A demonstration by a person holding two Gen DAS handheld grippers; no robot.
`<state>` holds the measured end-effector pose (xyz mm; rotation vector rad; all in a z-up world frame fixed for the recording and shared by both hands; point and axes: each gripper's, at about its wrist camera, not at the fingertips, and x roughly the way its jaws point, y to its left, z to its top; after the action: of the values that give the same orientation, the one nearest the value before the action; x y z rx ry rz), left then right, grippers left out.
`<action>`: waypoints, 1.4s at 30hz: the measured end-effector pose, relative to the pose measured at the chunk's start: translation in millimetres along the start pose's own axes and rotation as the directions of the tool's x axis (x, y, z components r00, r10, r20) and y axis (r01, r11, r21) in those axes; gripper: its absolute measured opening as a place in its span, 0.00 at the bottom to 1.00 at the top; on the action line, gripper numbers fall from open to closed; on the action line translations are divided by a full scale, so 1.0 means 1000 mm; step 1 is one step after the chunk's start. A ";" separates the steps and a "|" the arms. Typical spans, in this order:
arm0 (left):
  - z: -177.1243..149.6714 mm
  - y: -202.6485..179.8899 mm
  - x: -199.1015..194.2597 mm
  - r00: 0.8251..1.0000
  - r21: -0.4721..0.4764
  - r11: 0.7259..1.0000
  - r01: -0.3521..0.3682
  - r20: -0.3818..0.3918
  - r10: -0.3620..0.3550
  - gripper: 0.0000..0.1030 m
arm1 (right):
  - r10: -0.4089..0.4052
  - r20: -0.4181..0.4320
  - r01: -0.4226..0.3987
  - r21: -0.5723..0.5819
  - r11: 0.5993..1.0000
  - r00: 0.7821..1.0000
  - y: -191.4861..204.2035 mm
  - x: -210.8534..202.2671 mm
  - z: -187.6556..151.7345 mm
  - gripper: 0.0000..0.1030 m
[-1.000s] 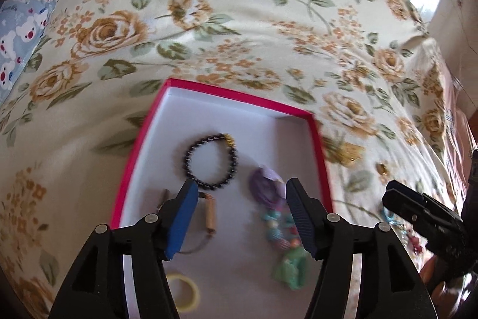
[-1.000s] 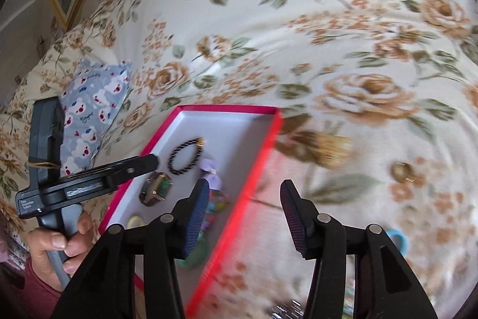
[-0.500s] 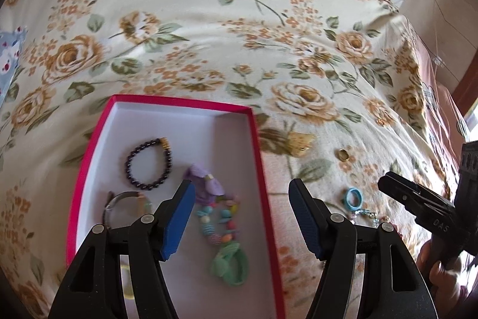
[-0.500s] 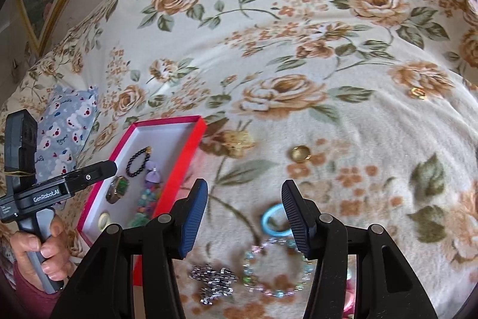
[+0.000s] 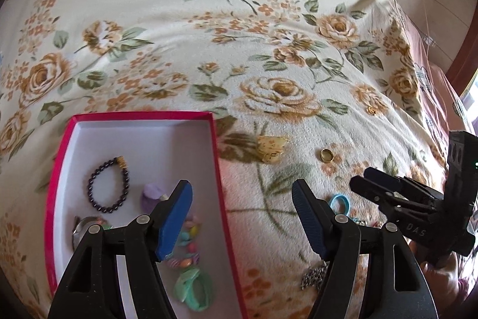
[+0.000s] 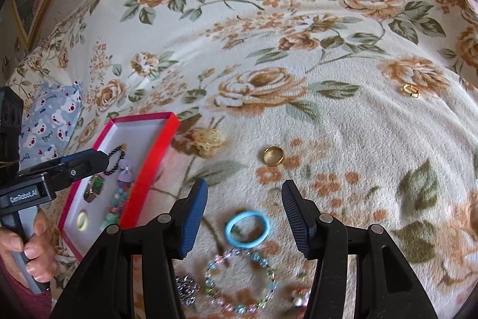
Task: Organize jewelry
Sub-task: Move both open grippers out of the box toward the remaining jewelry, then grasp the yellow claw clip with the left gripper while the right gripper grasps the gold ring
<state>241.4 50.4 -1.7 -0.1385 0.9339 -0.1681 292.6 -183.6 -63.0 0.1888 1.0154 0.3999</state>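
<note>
A red box (image 5: 214, 139) with a white inside lies on the flowered blanket. It holds a black bead bracelet (image 5: 107, 187), a purple piece (image 5: 152, 195), coloured beads (image 5: 188, 241) and a green band (image 5: 194, 289). My left gripper (image 5: 242, 199) hovers over the box's right rim, its jaws opening with nothing between them. My right gripper (image 6: 243, 199) stands open above a blue ring (image 6: 247, 229), apart from it. A pastel bead bracelet (image 6: 239, 280) and a silver chain (image 6: 185, 289) lie just below. A gold ring (image 6: 273, 155) sits beyond the fingertips.
An amber clip (image 6: 207, 139) lies beside the box's right rim, and a small gold earring (image 6: 410, 90) lies far right. A blue patterned pillow (image 6: 50, 115) sits left of the box. A hand (image 6: 30, 244) holds the left gripper's handle.
The left gripper slid right from over the box's middle to its right rim, and its jaws widened. The right gripper moved from the box out over the loose jewellery on the blanket.
</note>
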 end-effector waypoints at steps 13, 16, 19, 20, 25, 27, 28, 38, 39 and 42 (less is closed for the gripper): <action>0.038 -0.027 0.082 0.997 0.053 0.999 -0.011 -0.075 0.015 0.67 | -0.055 -0.074 0.052 -0.037 0.998 0.996 -0.013 0.047 0.020 0.51; 0.043 -0.032 0.102 0.995 0.068 0.997 -0.022 -0.097 0.028 0.67 | -0.056 -0.089 0.052 -0.044 0.998 0.994 -0.015 0.055 0.024 0.47; 0.046 -0.035 0.121 0.992 0.078 0.997 -0.027 -0.123 0.037 0.67 | -0.066 -0.105 0.060 -0.055 0.997 0.992 -0.016 0.062 0.025 0.40; 0.047 -0.036 0.125 0.991 0.081 0.996 -0.029 -0.128 0.039 0.67 | -0.070 -0.106 0.065 -0.056 0.996 0.992 -0.017 0.063 0.024 0.34; 0.051 -0.043 0.149 0.986 0.105 0.994 -0.045 -0.155 0.060 0.63 | -0.068 -0.099 0.066 -0.029 0.997 0.993 -0.024 0.063 0.024 0.23; 0.051 -0.045 0.154 0.985 0.111 0.993 -0.042 -0.163 0.060 0.42 | -0.071 -0.093 0.068 -0.033 0.997 0.993 -0.024 0.061 0.024 0.22; 0.050 -0.046 0.158 0.983 0.110 0.994 -0.030 -0.175 0.049 0.33 | -0.073 -0.089 0.070 -0.036 0.997 0.993 -0.023 0.060 0.024 0.22; 0.044 -0.043 0.134 0.994 0.110 0.994 -0.005 -0.106 0.017 0.22 | -0.041 -0.031 0.042 0.007 0.999 0.999 -0.024 0.032 0.020 0.22; 0.042 -0.043 0.130 0.995 0.110 0.994 -0.005 -0.097 0.015 0.22 | -0.033 -0.027 0.033 0.011 0.999 0.999 -0.023 0.029 0.019 0.22; 0.036 -0.040 0.111 0.997 0.102 0.995 0.008 -0.079 0.000 0.22 | -0.019 -0.015 0.019 0.014 1.000 1.000 -0.020 0.020 0.018 0.22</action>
<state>332.0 -10.0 -60.5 -0.0393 1.0017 -0.2265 321.5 -193.0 -75.8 0.1889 1.0341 0.3774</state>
